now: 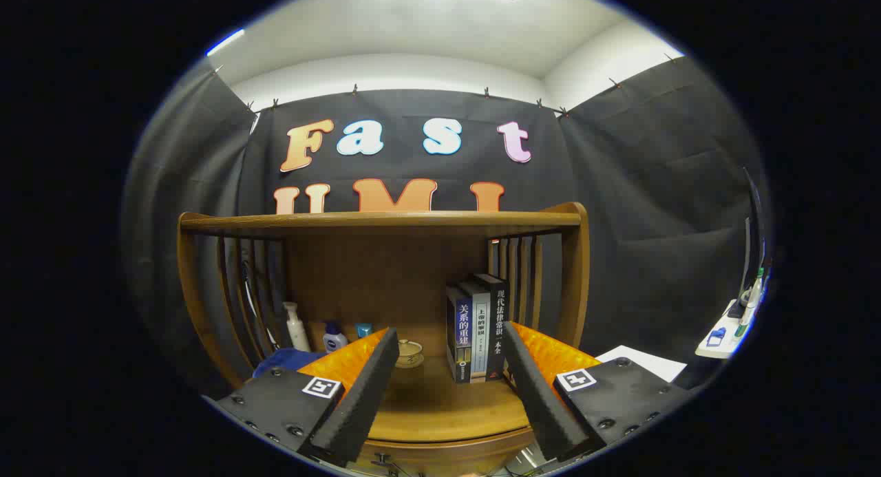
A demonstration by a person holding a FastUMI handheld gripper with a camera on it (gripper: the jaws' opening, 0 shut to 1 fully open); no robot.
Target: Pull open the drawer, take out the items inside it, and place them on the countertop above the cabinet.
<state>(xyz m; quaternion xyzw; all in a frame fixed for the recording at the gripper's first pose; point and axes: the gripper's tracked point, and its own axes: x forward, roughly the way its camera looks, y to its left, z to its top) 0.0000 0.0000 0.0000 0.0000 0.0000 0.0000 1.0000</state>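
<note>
Gripper view: gripper (447,380) agape, countertop (440,408) crosswise.

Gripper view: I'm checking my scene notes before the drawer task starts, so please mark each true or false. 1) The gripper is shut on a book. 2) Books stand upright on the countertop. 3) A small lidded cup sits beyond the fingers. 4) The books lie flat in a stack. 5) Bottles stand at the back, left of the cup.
1) False: the gripper is open, nothing between its fingers.
2) True: the books stand upright on the countertop.
3) True: the small lidded cup sits beyond the fingers.
4) False: they stand on end, side by side.
5) True: the bottles stand left of the cup.
</note>
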